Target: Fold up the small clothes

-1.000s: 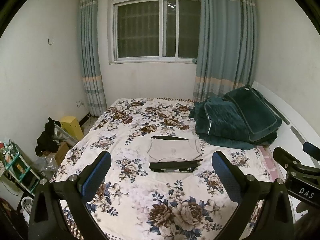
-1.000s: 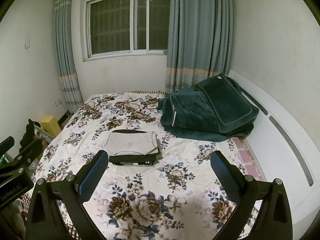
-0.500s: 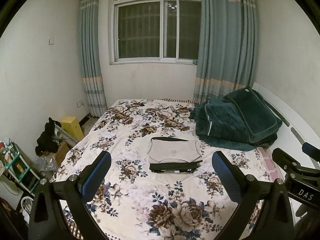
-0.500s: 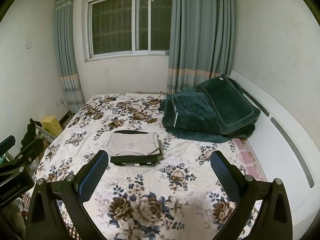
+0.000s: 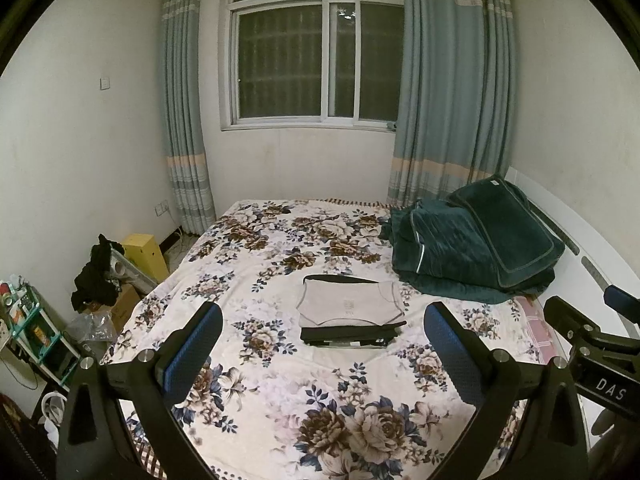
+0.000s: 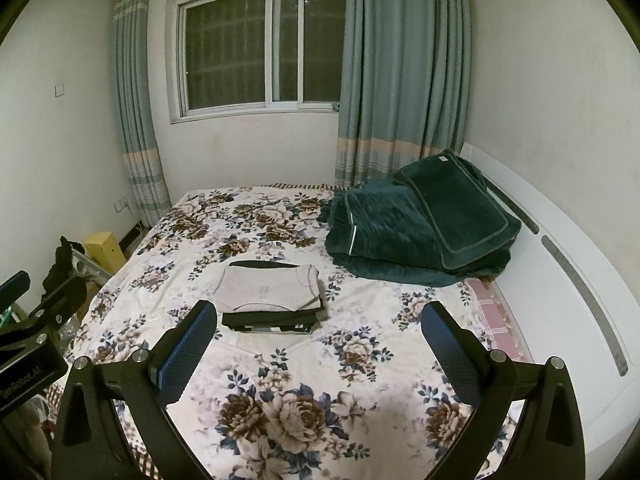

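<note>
left wrist view: left tool [image 5: 322, 338] and right tool [image 6: 320, 336] gape wide, empty, above folded clothes [image 5: 349, 314].

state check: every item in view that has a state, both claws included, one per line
left claw: open, empty, above the bed
right claw: open, empty, above the bed
beige top: folded, on top of the stack
dark clothes: folded, stacked under the beige top
green quilt: bundled loosely by the headboard
curtains: drawn aside
window: looks closed
</note>
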A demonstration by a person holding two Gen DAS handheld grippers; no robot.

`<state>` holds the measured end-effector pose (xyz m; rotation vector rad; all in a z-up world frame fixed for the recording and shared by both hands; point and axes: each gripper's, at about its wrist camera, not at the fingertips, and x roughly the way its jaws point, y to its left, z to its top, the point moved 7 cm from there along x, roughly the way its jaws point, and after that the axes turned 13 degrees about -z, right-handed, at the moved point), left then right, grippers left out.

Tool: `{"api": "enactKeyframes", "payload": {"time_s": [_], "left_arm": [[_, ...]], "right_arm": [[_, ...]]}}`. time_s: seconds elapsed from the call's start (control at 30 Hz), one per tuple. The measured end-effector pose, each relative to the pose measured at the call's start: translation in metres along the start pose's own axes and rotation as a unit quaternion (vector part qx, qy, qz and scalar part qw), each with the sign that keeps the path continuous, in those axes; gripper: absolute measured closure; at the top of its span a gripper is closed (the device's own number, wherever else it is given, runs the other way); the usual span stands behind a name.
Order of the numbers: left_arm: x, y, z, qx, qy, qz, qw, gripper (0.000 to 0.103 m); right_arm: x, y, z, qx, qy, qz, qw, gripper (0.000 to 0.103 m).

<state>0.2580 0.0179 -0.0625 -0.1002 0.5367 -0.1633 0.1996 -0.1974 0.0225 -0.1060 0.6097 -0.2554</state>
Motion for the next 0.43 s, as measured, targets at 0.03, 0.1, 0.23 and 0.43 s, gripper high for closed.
{"api": "enactKeyframes", "payload": {"time_s": [0.03,0.1,0.23,0.43], "left_arm": [[0.0,0.0001,0.0027,-0.001,0.0,0.0,1.0,0.0],[0.0004,-0.0001,0.0026,0.001,-0.001,0.001,1.0,0.0],[-0.0006,0.001,-0.0002,0.001,0.0,0.0,1.0,0.0],[-0.0016,0.0018,0.0048,-0.004,-0.005,0.001,1.0,0.0]], "right_arm": [[0.0001,-0.0005,-0.0005,0.0,0.001,0.001,1.0,0.0],[-0.0026,0.0016,-0.0007,0.0,0.001,0.002,1.0,0.0],[-0.0021,0.0023,-0.0008,0.002,0.001,0.001,1.0,0.0],[-0.0033,0.0022,-0.0022,0.002,0.001,0.001,1.0,0.0]]}}
